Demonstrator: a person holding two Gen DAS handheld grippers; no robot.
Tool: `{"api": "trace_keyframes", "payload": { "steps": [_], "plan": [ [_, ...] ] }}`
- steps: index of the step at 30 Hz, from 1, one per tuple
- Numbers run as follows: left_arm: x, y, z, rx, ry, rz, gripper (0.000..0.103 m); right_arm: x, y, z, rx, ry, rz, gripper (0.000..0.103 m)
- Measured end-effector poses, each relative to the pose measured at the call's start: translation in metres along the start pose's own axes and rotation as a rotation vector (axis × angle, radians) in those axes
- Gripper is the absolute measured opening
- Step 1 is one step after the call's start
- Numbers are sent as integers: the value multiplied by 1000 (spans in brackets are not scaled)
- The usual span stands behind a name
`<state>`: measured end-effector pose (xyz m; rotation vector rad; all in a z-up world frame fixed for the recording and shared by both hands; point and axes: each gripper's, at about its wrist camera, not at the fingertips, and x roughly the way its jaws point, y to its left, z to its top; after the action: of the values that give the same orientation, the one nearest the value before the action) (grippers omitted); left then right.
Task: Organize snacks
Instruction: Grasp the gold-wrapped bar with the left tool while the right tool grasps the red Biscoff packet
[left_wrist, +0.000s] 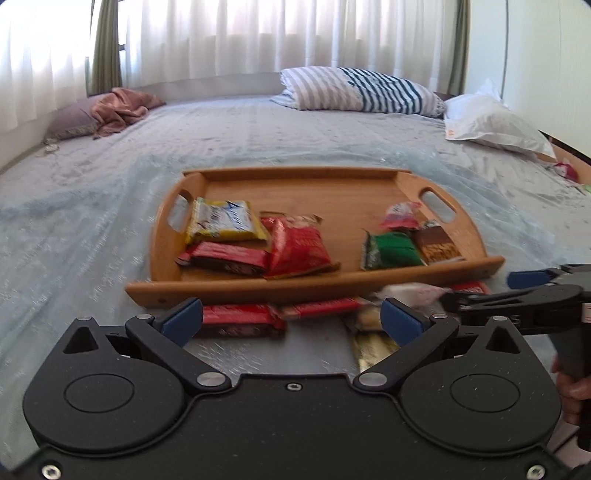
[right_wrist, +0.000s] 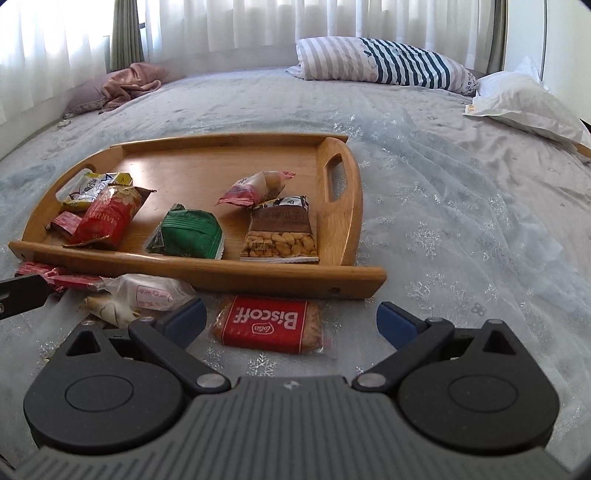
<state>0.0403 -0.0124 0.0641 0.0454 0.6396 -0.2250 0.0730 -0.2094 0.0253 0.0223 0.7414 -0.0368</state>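
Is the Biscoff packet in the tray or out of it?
Out. The Biscoff packet lies on the bedspread in front of the wooden tray's near rim, between the open right tongs.

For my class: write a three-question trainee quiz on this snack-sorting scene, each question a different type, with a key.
1. True or false: the Biscoff packet lies inside the wooden tray.
2. Multiple choice: the right gripper is A) open, B) shut on a snack, C) out of view.
3. Fill in: the green packet lies directly left of the ____ packet in the right wrist view.

Key: 1 false, it lies on the bed in front of the tray. 2 A. 3 peanut.
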Motion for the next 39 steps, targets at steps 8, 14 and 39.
{"api": "trace_keyframes", "payload": {
  "steps": [8,14,39],
  "plan": [
    [0,-20,-13,67,19,-22,99,6,-2,-5,31,-2,17,103],
    [8,-32,-17,126,23,-8,98,8,-4,-5,34,-10,17,103],
    [27,-42,-32,113,74,-66,78,6,5,-10,15,-31,-9,91]
  ]
}}
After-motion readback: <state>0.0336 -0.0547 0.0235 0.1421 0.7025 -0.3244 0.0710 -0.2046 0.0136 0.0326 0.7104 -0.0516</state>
